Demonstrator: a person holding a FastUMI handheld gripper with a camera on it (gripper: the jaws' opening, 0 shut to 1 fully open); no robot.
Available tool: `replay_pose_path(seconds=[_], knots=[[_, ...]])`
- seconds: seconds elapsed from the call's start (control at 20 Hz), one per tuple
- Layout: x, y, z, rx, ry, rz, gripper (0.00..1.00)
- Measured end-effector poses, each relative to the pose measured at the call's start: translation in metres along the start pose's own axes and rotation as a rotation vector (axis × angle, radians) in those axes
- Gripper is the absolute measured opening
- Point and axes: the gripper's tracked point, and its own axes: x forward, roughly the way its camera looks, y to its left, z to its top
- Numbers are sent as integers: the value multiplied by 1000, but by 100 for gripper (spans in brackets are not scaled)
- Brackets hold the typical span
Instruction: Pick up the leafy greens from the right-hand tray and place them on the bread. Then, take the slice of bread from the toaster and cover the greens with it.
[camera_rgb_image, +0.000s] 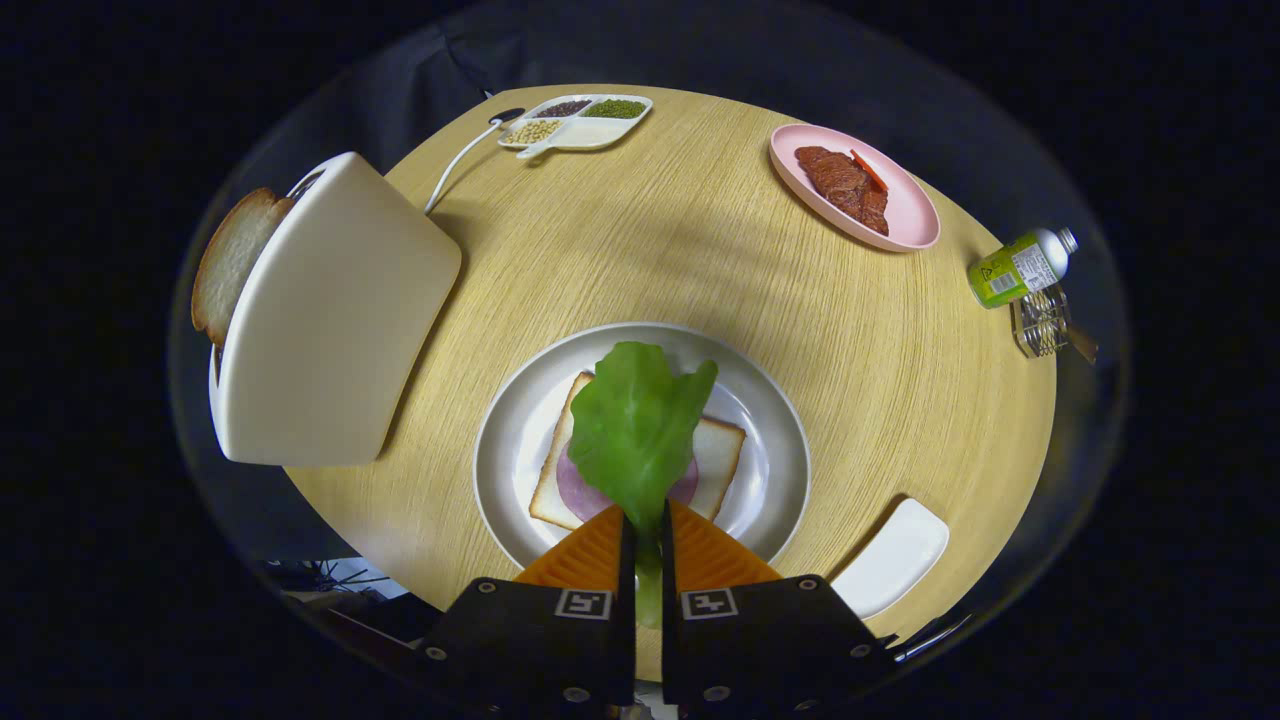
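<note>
The leafy greens (636, 430) are what we see pinched by their stem between the two fingers of the gripper (646, 520), whose jaws are pressed close on it with just the stalk between them. The leaf fans out ahead of the fingertips, toward twelve o'clock, over a slice of bread (716, 460) topped with a pink round of ham (578, 492); whether the leaf touches them we cannot tell. That bread lies on a white plate (775, 440) on the round wooden table (620, 250). At about ten o'clock from the plate stands the toaster (330, 320), with a second bread slice (232, 258) sticking out of its far side. At four o'clock, near the table's edge, lies a white tray (893, 556). At one o'clock sits a pink plate (912, 212) holding meat (842, 184).
</note>
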Motion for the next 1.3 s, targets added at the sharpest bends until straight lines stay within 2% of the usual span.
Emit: replay_pose_path(seconds=[0.25,0.35,0.4,0.45,0.5,0.55,0.6,0.8,1.1,1.3], knots=[[3,0,-6,34,3,13,23],[3,2,-8,47,2,22,40],[4,1,-8,51,-3,23,56],[4,1,-7,55,-8,24,64],[2,0,-5,59,-16,23,79],[0,-1,-3,65,-27,20,87],[-3,-1,0,69,-39,18,98],[-23,-4,15,62,-119,-11,99],[-90,34,62,54,-297,51,99],[-134,74,98,18,-348,102,99]])
